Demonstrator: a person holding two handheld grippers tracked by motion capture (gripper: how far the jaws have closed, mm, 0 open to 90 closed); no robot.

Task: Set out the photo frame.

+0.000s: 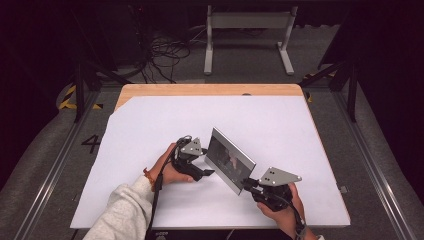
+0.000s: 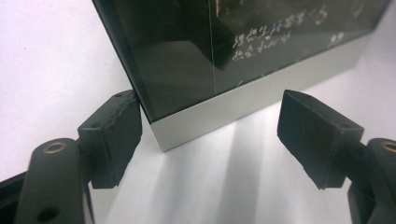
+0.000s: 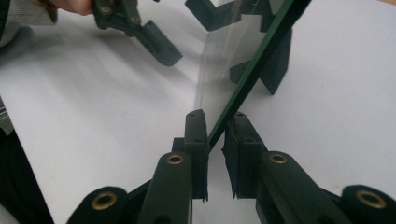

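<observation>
Standing on edge near the middle of the white sheet-covered table (image 1: 150, 125): a flat rectangular panel of dark glass with a silver-grey frame (image 1: 230, 159), running diagonally from upper left to lower right in the high view, its lower edge resting on the white surface.

At its lower-right end, the right gripper (image 1: 248, 184) — held from below by the person's right hand (image 1: 282, 207). Seen in the right gripper view, both black jaws pressed against the panel (image 3: 243, 79) from either side, pinching its thin green-tinted edge between the pads (image 3: 196, 135); panel rising away from the jaws, tilted slightly.

At the panel's other end, the left gripper (image 1: 204, 172), gripped by the left hand (image 1: 170, 167), whose pale grey sleeve (image 1: 122, 210) enters from the bottom of the high view. Jaws spread wide in the left gripper view: left pad (image 2: 114, 135) touching or just beside the near corner of the panel (image 2: 233, 60), right pad (image 2: 317, 135) well apart from it, bare white table between. Panel not clamped on this side. Faint pale lettering visible on the dark glass face — too small to read.

Beyond the table's far edge, a strip of bare wood (image 1: 210, 90), then a grey floor with tangled black cables (image 1: 165, 52) and a white metal stand (image 1: 247, 37).
</observation>
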